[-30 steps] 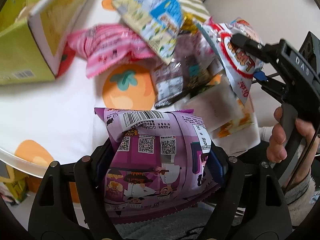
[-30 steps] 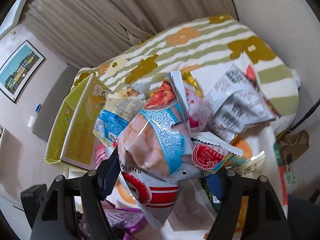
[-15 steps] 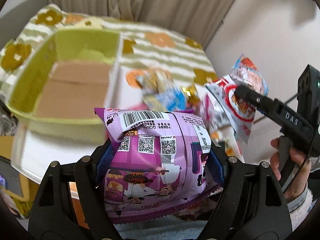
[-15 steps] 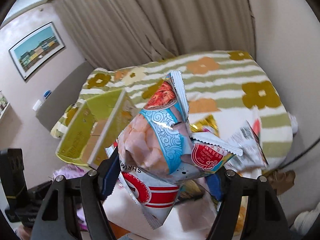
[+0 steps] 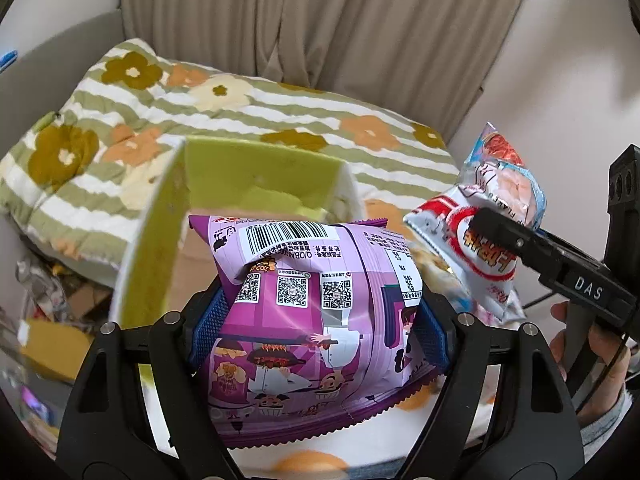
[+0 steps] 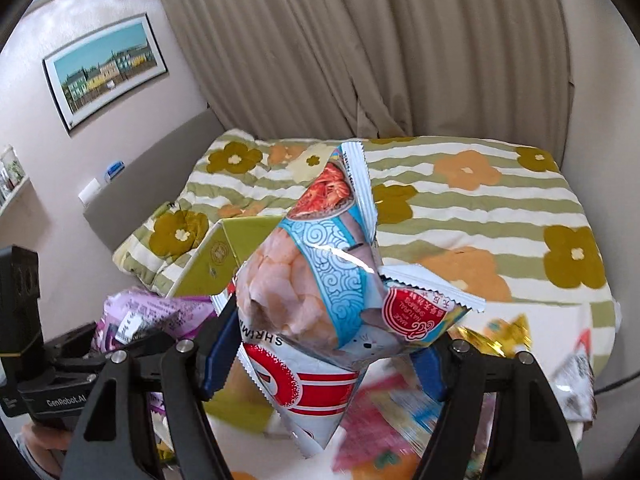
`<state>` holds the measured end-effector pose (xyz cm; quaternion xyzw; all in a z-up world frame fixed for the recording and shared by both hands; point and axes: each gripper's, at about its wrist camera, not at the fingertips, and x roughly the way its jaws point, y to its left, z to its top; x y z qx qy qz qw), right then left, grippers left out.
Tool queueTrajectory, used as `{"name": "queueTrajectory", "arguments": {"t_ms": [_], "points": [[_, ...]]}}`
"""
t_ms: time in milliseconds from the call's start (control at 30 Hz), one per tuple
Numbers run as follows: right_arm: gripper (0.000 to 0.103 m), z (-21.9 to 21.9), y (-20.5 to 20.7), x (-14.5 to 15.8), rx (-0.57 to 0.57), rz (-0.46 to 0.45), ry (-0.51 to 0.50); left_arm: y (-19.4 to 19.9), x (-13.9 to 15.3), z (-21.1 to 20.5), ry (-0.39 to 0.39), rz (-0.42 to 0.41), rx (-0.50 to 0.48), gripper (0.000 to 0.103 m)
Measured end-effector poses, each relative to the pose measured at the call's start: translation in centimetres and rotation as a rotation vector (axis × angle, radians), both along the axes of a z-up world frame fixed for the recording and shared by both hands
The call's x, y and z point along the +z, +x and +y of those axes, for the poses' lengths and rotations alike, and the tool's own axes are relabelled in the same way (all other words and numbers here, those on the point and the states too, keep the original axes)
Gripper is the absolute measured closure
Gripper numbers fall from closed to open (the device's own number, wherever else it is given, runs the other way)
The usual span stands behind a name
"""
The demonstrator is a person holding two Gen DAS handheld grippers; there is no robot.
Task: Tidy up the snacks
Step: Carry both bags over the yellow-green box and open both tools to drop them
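Purple crinkled foil snack bag (image 5: 316,304) pinched between blue pads of left gripper (image 5: 318,320), raised before open yellow-green cardboard box (image 5: 248,176). Pale blue and red shrimp chip packet (image 6: 320,300) clamped in right gripper (image 6: 324,356), tilted downward over flowered quilt (image 6: 480,208). Compared with a second earlier: both lifted off the snack pile, box opening now facing.

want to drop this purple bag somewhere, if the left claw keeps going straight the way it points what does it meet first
Most likely the open green box, right beyond the purple snack bag in the left claw; depth is unclear.
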<state>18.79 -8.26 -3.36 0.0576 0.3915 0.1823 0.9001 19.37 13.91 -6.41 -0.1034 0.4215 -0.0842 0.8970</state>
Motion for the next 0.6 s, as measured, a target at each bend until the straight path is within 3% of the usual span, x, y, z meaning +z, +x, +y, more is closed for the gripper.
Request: {"name": "queueTrajectory", "arguments": {"t_ms": [333,533,600], "points": [[0.033,7.0,7.1,-2.7,-0.042,0.083,-0.082,10.4,-3.2,5.8,0.091,0.060,-0.079,0.025],[0.033,8.8,9.6,-5.4,-0.083,0.151,-0.148,15.3,-7.0,6.2,0.163,0.108,-0.157,0.024],[0.033,9.1,10.1,-6.4,-0.089,0.175,-0.175,16.0,-7.3,6.1,0.173,0.089,-0.159,0.018]]}}
